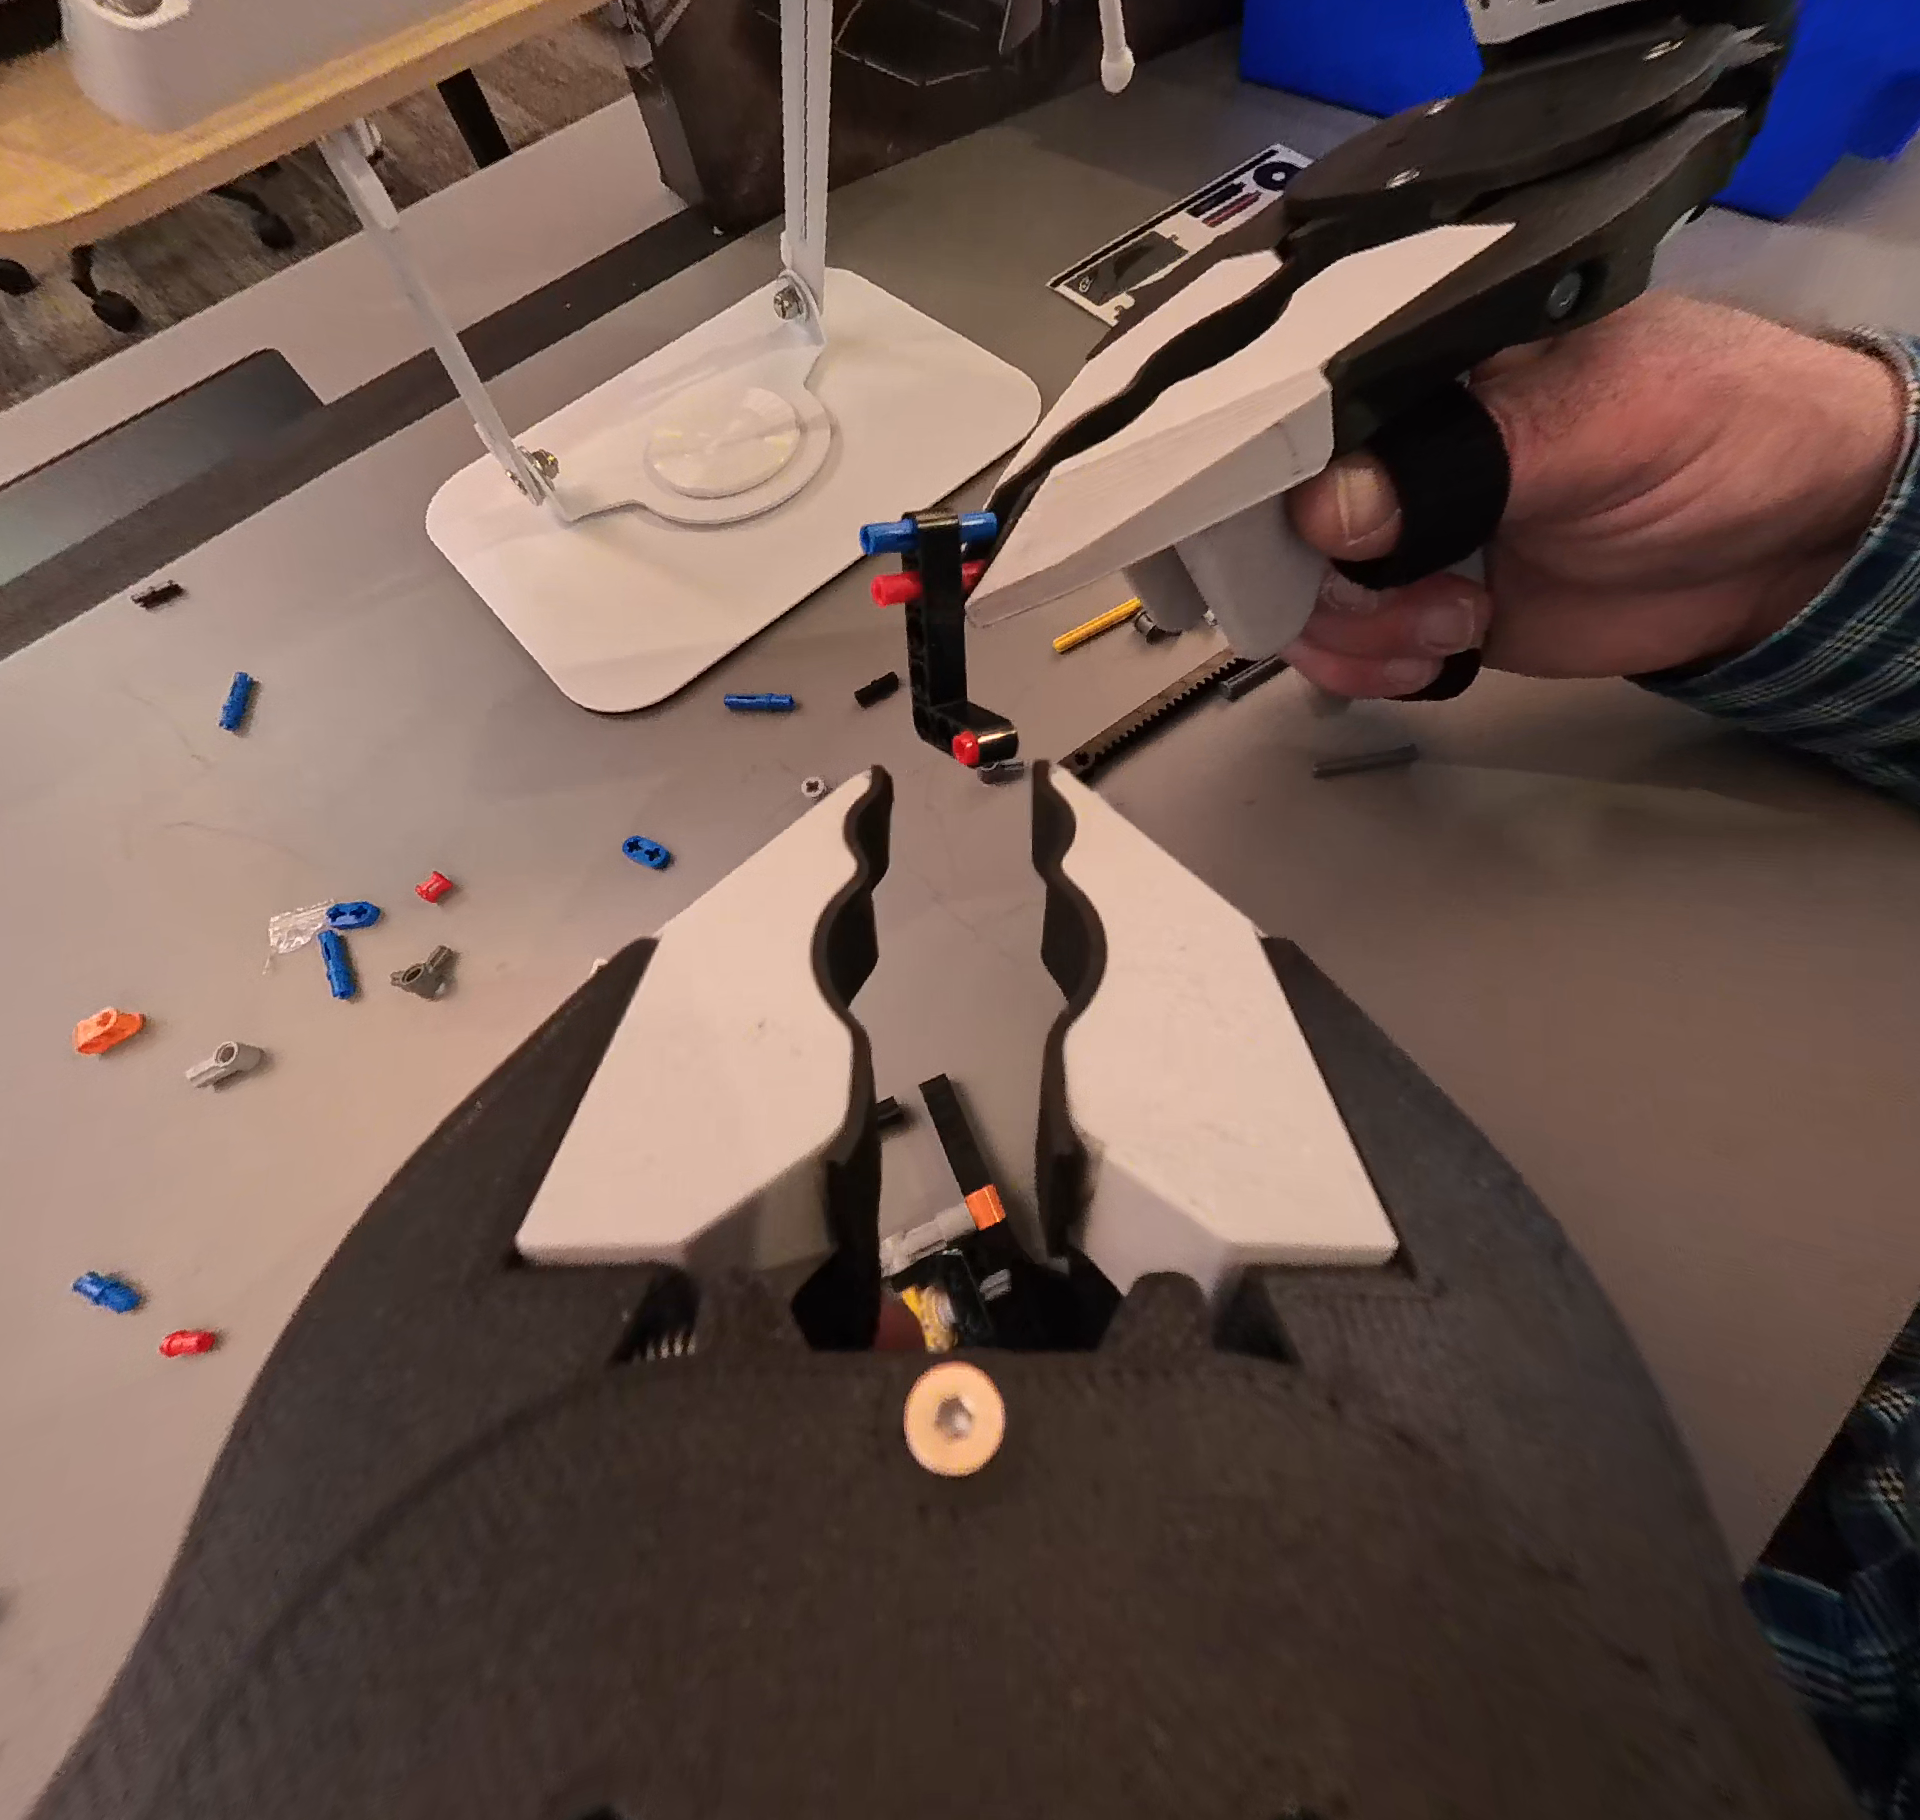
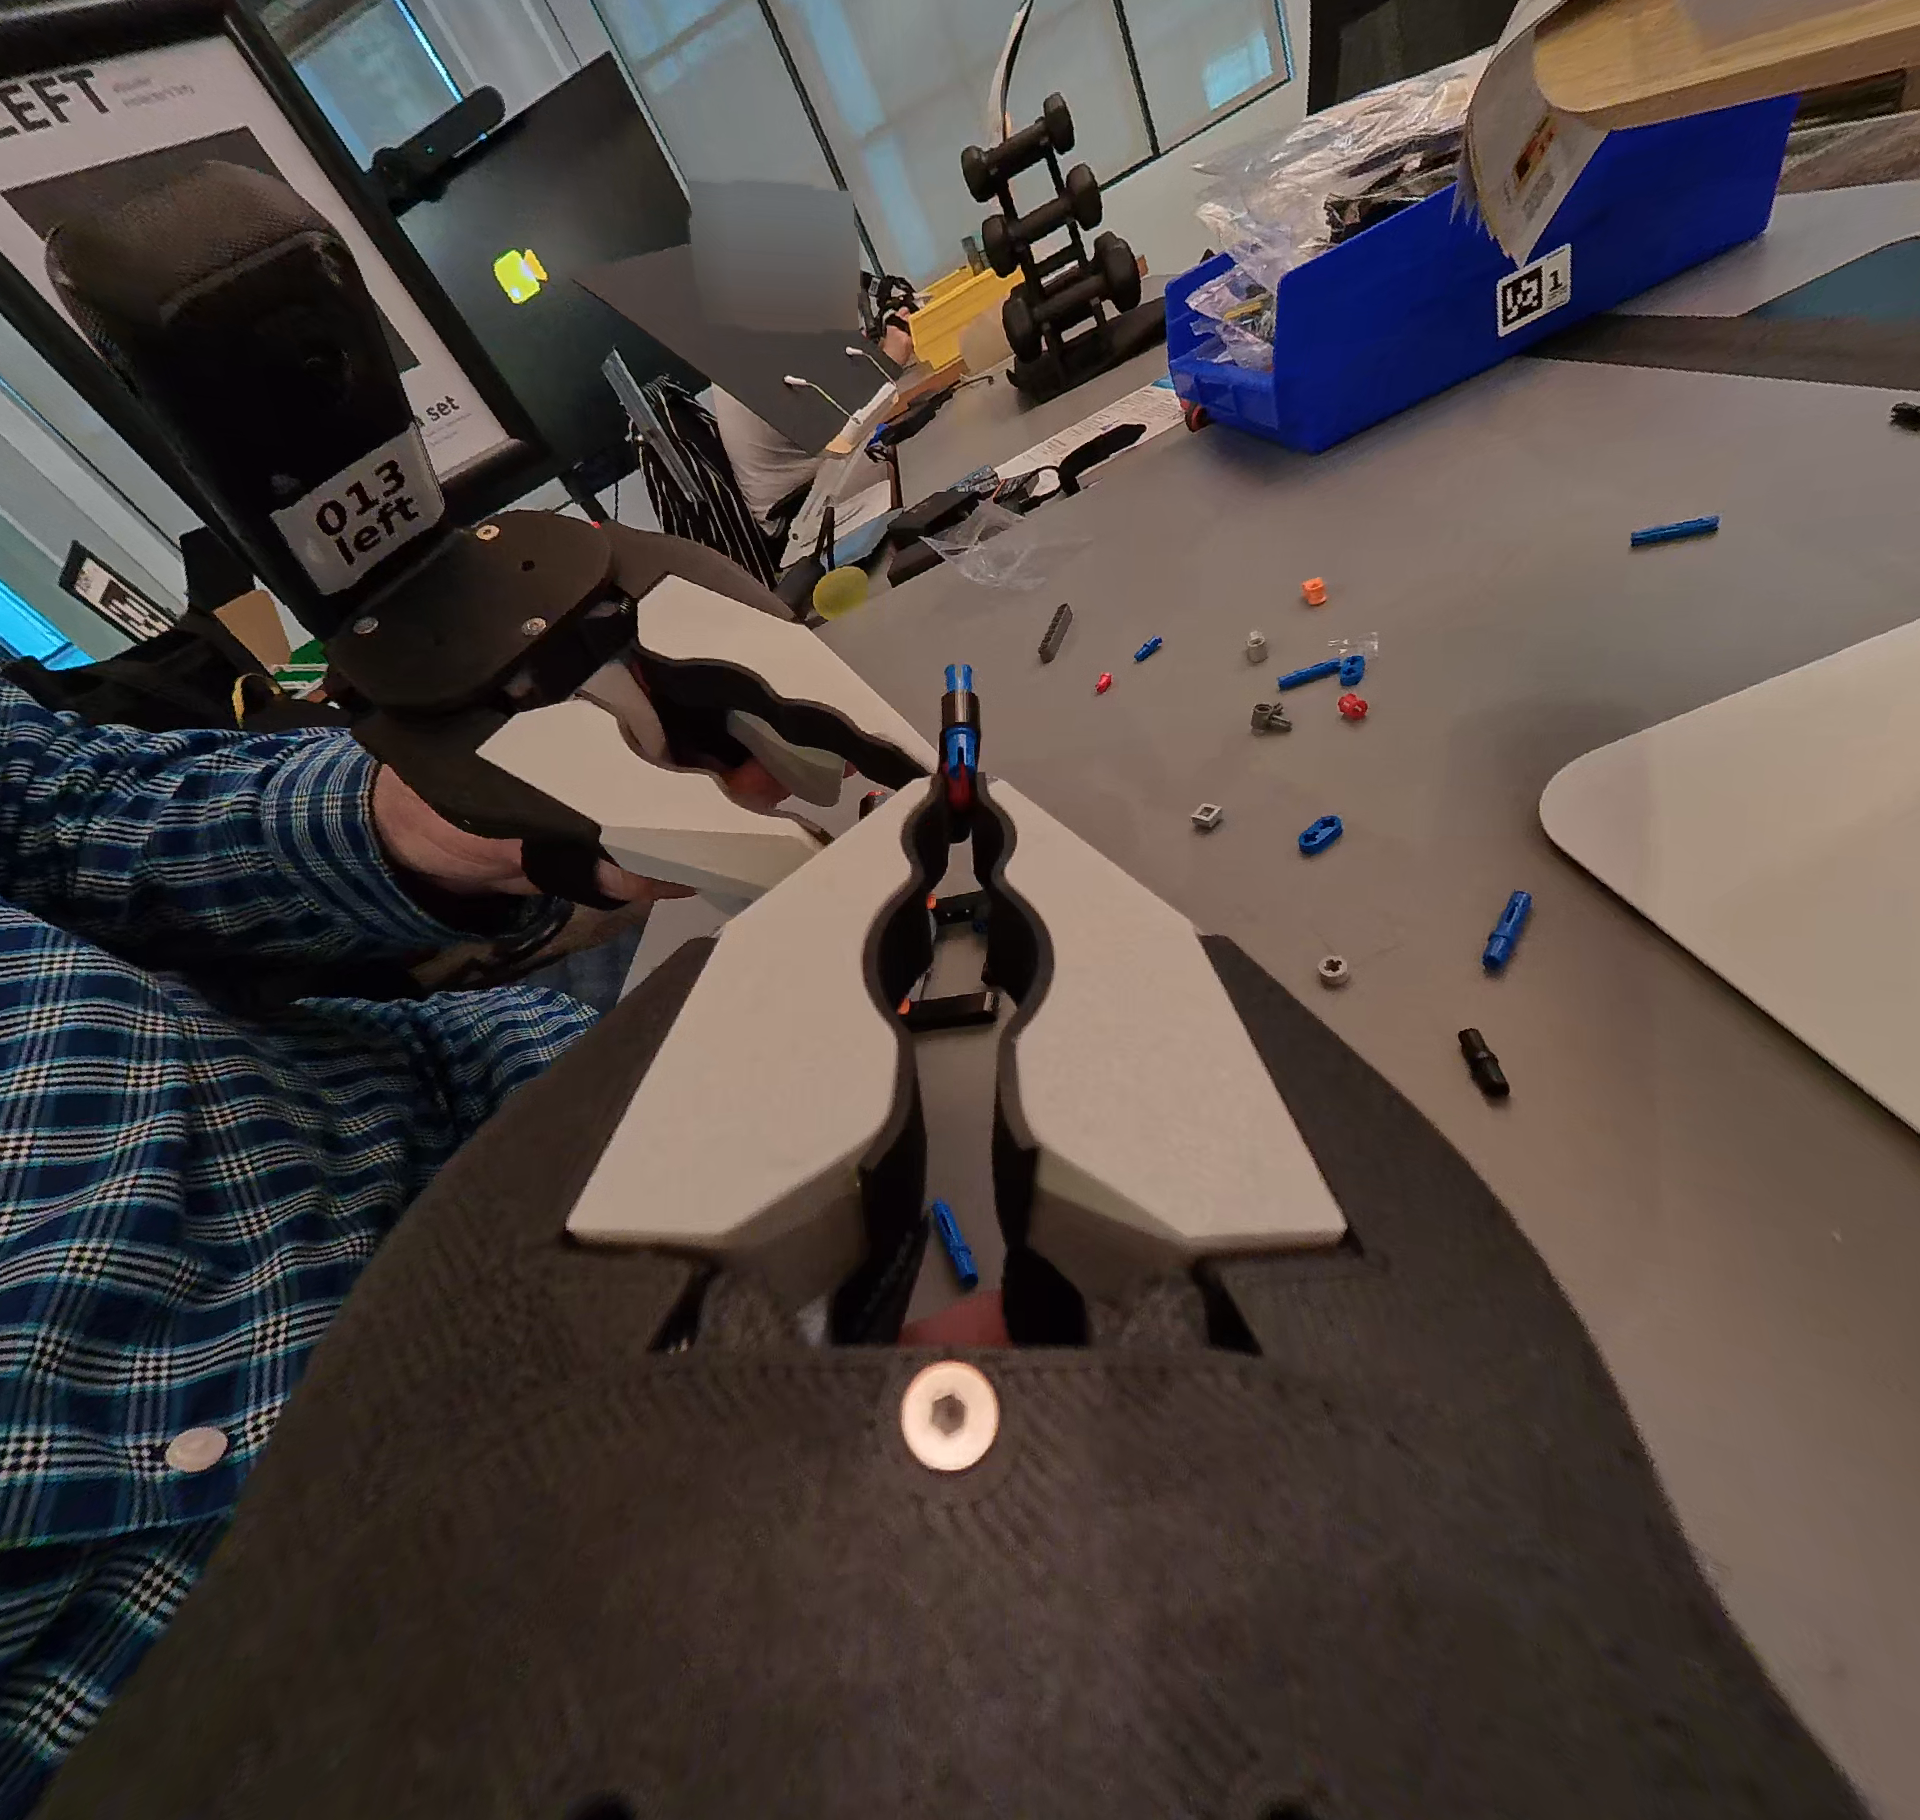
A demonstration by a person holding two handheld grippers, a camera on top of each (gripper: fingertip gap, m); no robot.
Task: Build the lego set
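bare worktop (image 1: 1403,939) is seen ahead and right of the open jaws of the left gripper (image 1: 961,783). the far side is blocked by a white stand base (image 1: 748,492), the left by scattered small pieces (image 1: 343,960). above, room is taken by the right gripper (image 1: 992,565) holding a black beam (image 1: 935,648).

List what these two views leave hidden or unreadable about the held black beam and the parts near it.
- Right wrist view: most of the black beam sits behind the right gripper fingers; only its top shows.
- Left wrist view: the partial assembly under the left gripper shows only through the gap.
- Left wrist view: the hand hides the far end of the toothed rack.
- Right wrist view: the blue bin holds parts blurred by plastic bags.
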